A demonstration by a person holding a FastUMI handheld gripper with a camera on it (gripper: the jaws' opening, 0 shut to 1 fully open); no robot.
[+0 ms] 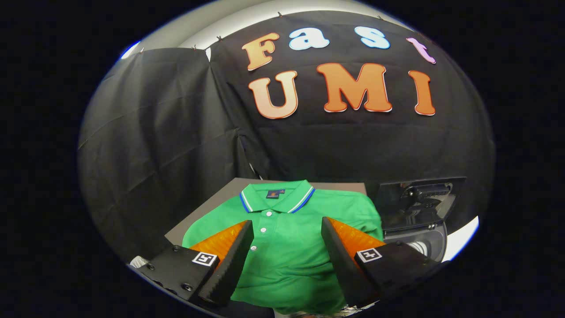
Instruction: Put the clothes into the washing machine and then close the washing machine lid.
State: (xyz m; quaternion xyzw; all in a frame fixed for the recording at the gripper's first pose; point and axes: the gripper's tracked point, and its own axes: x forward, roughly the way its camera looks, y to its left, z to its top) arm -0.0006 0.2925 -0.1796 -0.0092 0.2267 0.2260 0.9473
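Gripper point(287, 229) fingers spread wide at the bottom centre of the frame, holding nothing, one to each side of the green polo shirt point(289, 247). That shirt lies flat on a grey table point(207, 205) in the lower middle, collar toward the black cloth wall. At lower right, beside the shirt, sits the washing machine point(430, 240), its dark lid point(417, 203) raised

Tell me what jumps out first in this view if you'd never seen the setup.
The bright green polo shirt grabs the eye first: it lies spread on a grey table, collar away from the camera, buttons up. The tongs hover over it, open, the shirt's placket showing between the fingers. Beside the shirt, beyond one finger, stands the washing machine with its dark lid raised.
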